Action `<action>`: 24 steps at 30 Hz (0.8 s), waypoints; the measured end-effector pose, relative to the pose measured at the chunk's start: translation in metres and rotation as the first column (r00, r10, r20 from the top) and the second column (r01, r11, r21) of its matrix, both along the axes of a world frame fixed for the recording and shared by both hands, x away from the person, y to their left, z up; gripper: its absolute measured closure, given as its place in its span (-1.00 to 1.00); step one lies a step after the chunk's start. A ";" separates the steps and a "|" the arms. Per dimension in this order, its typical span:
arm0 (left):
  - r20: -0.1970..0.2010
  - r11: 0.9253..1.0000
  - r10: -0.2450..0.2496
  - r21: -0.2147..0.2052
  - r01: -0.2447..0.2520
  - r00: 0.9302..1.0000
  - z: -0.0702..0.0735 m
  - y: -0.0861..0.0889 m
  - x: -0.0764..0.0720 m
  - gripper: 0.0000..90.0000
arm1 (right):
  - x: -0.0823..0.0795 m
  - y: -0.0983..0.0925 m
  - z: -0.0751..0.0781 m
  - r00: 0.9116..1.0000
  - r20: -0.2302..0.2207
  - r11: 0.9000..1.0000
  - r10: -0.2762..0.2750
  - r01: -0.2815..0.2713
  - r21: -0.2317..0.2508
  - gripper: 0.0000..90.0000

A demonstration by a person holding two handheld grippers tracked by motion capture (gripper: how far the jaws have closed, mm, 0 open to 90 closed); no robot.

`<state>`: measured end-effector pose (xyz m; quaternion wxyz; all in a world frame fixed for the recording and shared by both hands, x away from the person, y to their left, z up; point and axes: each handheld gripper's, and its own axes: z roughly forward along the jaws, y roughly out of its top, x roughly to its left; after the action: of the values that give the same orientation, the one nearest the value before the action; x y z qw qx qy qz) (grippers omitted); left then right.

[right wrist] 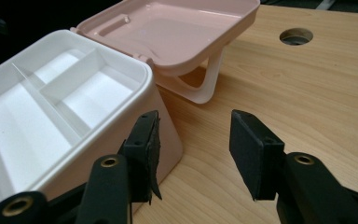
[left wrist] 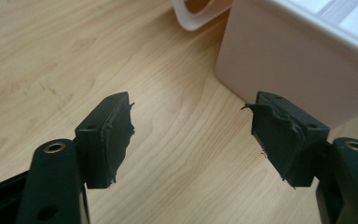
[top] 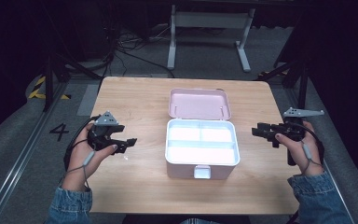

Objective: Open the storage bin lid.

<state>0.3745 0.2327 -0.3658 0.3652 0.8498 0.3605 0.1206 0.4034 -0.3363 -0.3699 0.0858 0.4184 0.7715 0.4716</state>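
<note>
I see the pink rounded plastic box [top: 202,161] with its white three-part tray mid-surface [top: 135,186], lid [top: 199,103] flung back on the far side, while my left tongs [top: 129,142] and right tongs [top: 259,131] flank it, both apart and holding nothing.

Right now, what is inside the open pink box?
The box holds a white tray with three compartments, all empty. What lies under the tray is covered.
</note>
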 end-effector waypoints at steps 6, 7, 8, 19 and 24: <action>-0.055 0.999 0.026 0.039 -0.024 0.998 -0.018 0.009 0.000 -0.39 | 0.001 -0.002 -0.007 1.000 -0.022 1.000 -0.007 0.007 -0.022 0.19; -0.055 0.999 0.026 0.039 -0.024 0.998 -0.018 0.009 0.000 -0.40 | 0.001 -0.002 -0.007 1.000 -0.022 1.000 -0.007 0.007 -0.022 0.19; -0.061 0.998 0.032 0.053 -0.029 0.998 -0.021 0.011 0.000 -0.40 | 0.001 -0.002 -0.008 1.000 -0.025 1.000 -0.008 0.007 -0.023 0.19; -0.129 0.963 0.201 0.207 -0.172 0.971 -0.051 0.016 0.002 -0.48 | 0.005 -0.003 -0.017 0.999 -0.046 0.999 -0.013 0.011 -0.047 0.17; -0.159 0.974 0.164 0.180 -0.135 0.973 -0.054 0.012 0.003 -0.51 | 0.006 -0.003 -0.020 0.998 -0.058 0.999 -0.015 0.012 -0.052 0.16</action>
<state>0.3772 0.2448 -0.4196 0.2494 0.8551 0.4426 0.1036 0.4089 -0.3395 -0.3902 0.0774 0.4346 0.7829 0.4384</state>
